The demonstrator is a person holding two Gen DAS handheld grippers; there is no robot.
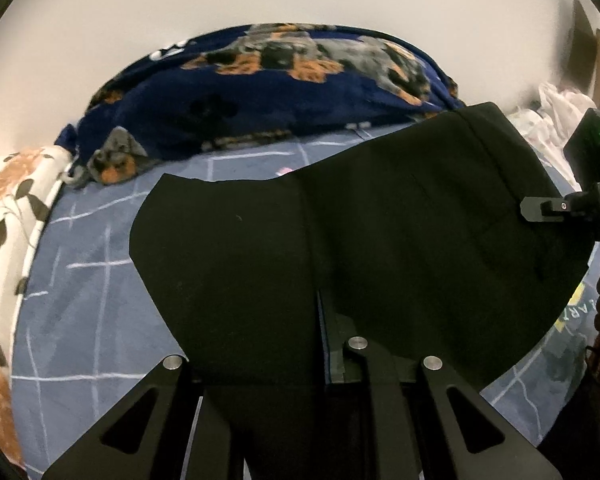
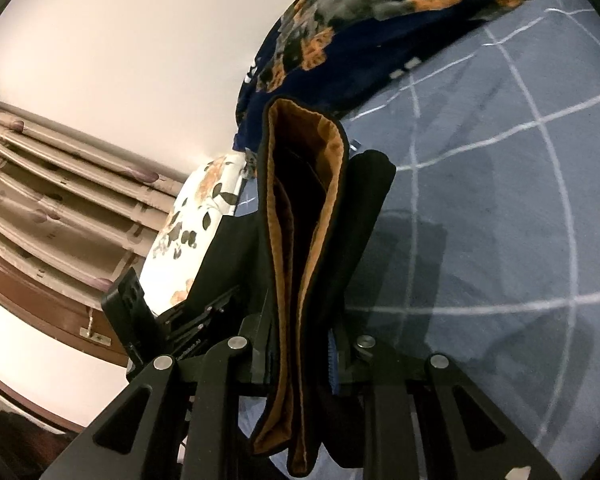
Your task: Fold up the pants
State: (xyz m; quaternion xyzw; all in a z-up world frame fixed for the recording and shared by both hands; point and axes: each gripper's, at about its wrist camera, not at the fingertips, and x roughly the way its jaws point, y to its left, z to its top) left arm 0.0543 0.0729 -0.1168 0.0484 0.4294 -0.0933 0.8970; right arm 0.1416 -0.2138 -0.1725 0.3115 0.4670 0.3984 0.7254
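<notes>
Here there is one pair of black pants (image 1: 380, 240), spread across the middle of the left wrist view and lifted above a bed covered by a blue sheet (image 1: 92, 304) with white grid lines. There are two tools. The left tool (image 1: 320, 344), at the bottom centre of its view, is closed tight on the dark cloth, which drapes over its fingers and hides their tips. The right tool (image 2: 304, 344), at the bottom centre of the right wrist view, is clamped on a bunched edge of the same pants, where an orange-brown lining (image 2: 320, 220) shows in folds rising up the middle of the frame. In the left wrist view this right tool also appears at the right edge, touching the pants.

One navy blanket (image 1: 284, 92) printed with dogs lies bunched along the top of the bed. One white pillow (image 1: 12, 208) with brown flowers sits at the left edge. White crumpled cloth (image 1: 556, 108) lies at the upper right. In the right wrist view, a brown slatted headboard (image 2: 52, 208) fills the left side against a pale wall (image 2: 132, 40).
</notes>
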